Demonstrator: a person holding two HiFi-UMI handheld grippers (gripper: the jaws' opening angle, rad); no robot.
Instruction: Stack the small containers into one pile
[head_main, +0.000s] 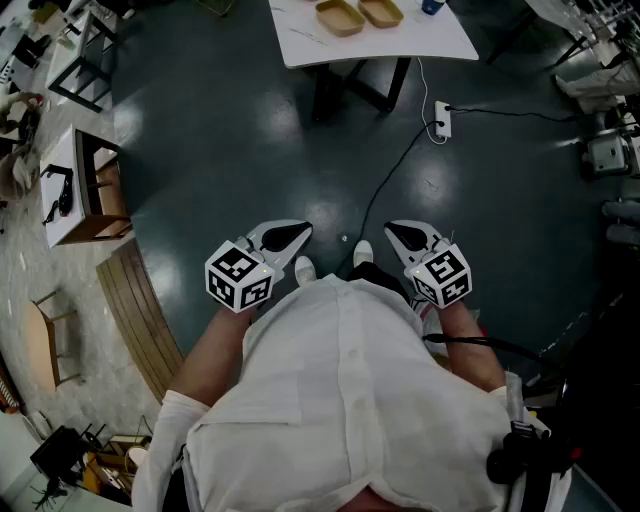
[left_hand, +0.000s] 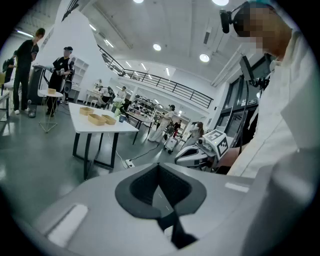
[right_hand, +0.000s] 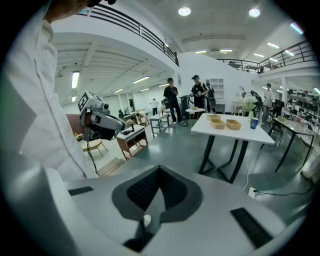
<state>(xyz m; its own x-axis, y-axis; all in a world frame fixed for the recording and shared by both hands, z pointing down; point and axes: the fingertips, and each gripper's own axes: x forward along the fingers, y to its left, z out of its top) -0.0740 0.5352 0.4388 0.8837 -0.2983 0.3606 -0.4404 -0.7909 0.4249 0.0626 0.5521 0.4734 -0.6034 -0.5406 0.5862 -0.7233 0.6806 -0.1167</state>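
Nearest: person's white shirt (head_main: 340, 400) fills the lower head view; two shoes (head_main: 305, 268) show just past it on the dark floor (head_main: 220, 130).

Left gripper (head_main: 290, 237) and right gripper (head_main: 402, 236) are held side by side in front of the body, apart from each other, both over bare floor. Marker cubes (head_main: 240, 275) sit at their rear.

Left gripper view: the left gripper (left_hand: 159, 172) has its jaws closed tip to tip, nothing between them. Only this view shows the right gripper (left_hand: 200, 150) side-on against the shirt.

Right gripper view: the right gripper (right_hand: 160, 172) has its jaws fully together and is empty. Only here the left gripper (right_hand: 102, 120) shows side-on, with a small wooden desk (right_hand: 131, 137) behind it.

Mid-distance: power strip (head_main: 441, 119) on the floor with a cable running back toward the person.

Far: white table (head_main: 400, 45), well apart from both grippers. Containers (head_main: 340, 17) lie on it side by side, unstacked. Head view cuts the table at the frame edge and gives two; both gripper views give the whole tabletop and what looks like a third container (right_hand: 214, 117) behind the pair (left_hand: 96, 119). Blue cup (right_hand: 254, 123) stands beside them.

Farthest: people standing (right_hand: 171, 102), seen in the gripper views only
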